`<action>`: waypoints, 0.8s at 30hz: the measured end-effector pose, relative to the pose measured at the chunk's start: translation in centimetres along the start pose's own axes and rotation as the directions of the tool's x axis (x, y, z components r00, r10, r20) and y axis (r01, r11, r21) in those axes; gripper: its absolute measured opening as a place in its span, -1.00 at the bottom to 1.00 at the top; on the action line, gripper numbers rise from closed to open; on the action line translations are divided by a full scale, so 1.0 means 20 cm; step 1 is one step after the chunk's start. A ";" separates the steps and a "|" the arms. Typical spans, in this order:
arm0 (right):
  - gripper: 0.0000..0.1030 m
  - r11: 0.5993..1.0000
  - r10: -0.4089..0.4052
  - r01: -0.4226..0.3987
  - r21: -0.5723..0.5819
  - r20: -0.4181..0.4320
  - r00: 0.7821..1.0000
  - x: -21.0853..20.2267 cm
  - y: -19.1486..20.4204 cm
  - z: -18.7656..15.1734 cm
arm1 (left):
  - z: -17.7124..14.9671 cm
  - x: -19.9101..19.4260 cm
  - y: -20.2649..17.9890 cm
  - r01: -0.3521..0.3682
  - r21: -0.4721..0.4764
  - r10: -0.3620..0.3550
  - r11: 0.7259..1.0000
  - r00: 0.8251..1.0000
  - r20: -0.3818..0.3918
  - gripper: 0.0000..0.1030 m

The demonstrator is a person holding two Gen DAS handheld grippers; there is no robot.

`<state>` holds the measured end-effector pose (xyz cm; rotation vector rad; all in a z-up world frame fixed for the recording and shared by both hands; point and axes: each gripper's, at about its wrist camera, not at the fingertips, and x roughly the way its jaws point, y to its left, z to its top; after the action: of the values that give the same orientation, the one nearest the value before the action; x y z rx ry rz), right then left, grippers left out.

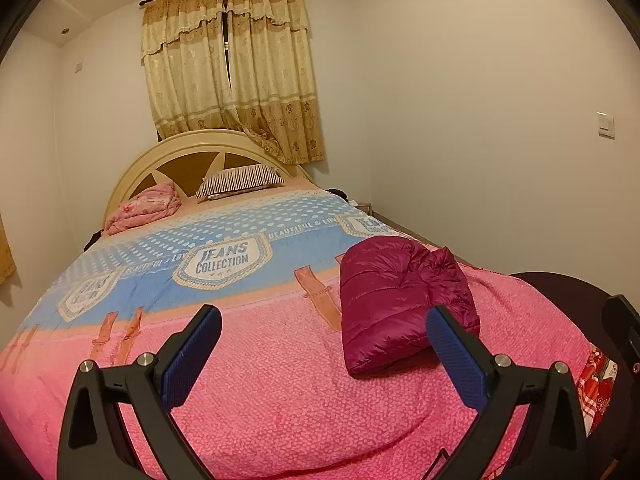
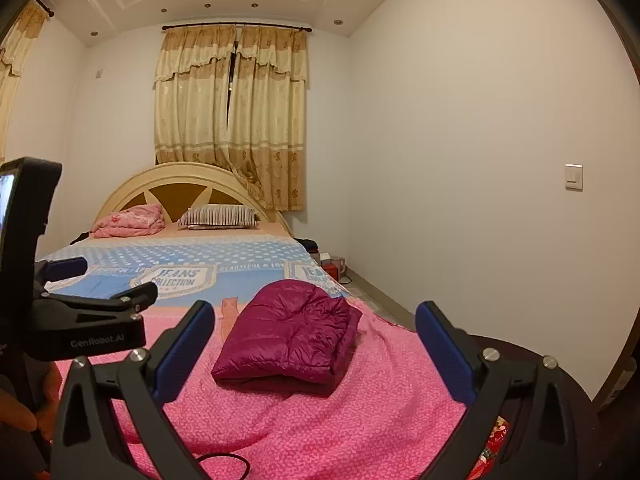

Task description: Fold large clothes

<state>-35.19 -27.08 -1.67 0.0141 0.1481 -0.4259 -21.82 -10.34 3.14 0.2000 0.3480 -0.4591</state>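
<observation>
A magenta quilted puffer jacket (image 2: 288, 340) lies folded into a thick bundle on the bed, resting on the pink speckled bedspread (image 1: 260, 380) toward the right side of the near half. Its lower edge shows stacked layers, but how the sleeves are tucked cannot be made out.

The left tongs (image 1: 322, 354) stand wide apart with nothing between the blue pads; in the left wrist view the right finger overlaps the jacket's near corner, and whether it touches the fabric or merely stands in front of it cannot be told. The right tongs (image 2: 314, 350) are likewise spread wide and empty, with the jacket seen in the gap beyond them, not touching either pad. In the right wrist view the left tongs appear at the left edge, partly cut off, with part of a hand (image 2: 18, 416) below them in shadow.

Farther up the bed the cover turns blue with white dots and "JEANS COLLECTION" badges (image 1: 226, 260). Near the cream arched headboard (image 1: 176, 152) lie a striped pillow (image 1: 240, 180) and a crumpled pink cloth bundle (image 1: 144, 208). Beige patterned curtains (image 1: 232, 72) hang behind. A black cable loop (image 2: 224, 464) shows at the bottom edge, cut off. Small objects on the floor by the right wall (image 2: 332, 266) are too small to identify.
</observation>
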 end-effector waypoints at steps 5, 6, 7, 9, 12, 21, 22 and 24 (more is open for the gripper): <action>0.99 1.000 0.002 -0.002 0.004 -0.001 1.000 -0.01 0.00 0.00 | 0.00 0.01 0.00 0.004 -0.002 -0.004 1.000 1.000 -0.008 0.99; 0.99 1.000 0.002 -0.002 0.005 -0.003 1.000 -0.01 0.01 0.00 | 0.00 0.01 0.00 0.006 -0.002 -0.006 1.000 1.000 -0.008 0.99; 0.99 1.000 0.003 -0.003 0.007 -0.004 1.000 -0.01 0.01 0.00 | 0.00 0.01 0.00 0.007 -0.002 -0.007 1.000 1.000 -0.008 0.99; 0.99 1.000 0.005 -0.005 0.012 -0.006 1.000 -0.01 0.01 0.00 | 0.00 0.01 0.00 0.007 -0.002 -0.007 1.000 1.000 -0.009 0.99; 0.99 1.000 0.007 -0.007 0.020 -0.006 1.000 -0.02 0.01 0.01 | 0.00 0.01 0.00 0.007 -0.004 -0.007 1.000 1.000 -0.007 0.99; 0.99 1.000 0.007 -0.007 0.024 -0.004 1.000 -0.04 0.02 0.02 | -0.01 0.01 0.00 0.004 -0.004 -0.004 1.000 1.000 -0.006 0.99; 0.99 1.000 0.006 -0.006 0.024 -0.004 1.000 -0.05 0.02 0.02 | -0.01 0.01 0.00 0.004 -0.004 -0.004 1.000 1.000 -0.006 0.99; 0.99 1.000 0.006 -0.006 0.026 -0.003 1.000 -0.05 0.02 0.02 | -0.01 0.01 0.00 0.006 -0.004 -0.006 1.000 1.000 -0.007 0.99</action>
<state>-35.77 -26.31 -1.08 0.0407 0.1456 -0.4215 -21.71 -10.43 2.89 0.1964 0.3562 -0.4641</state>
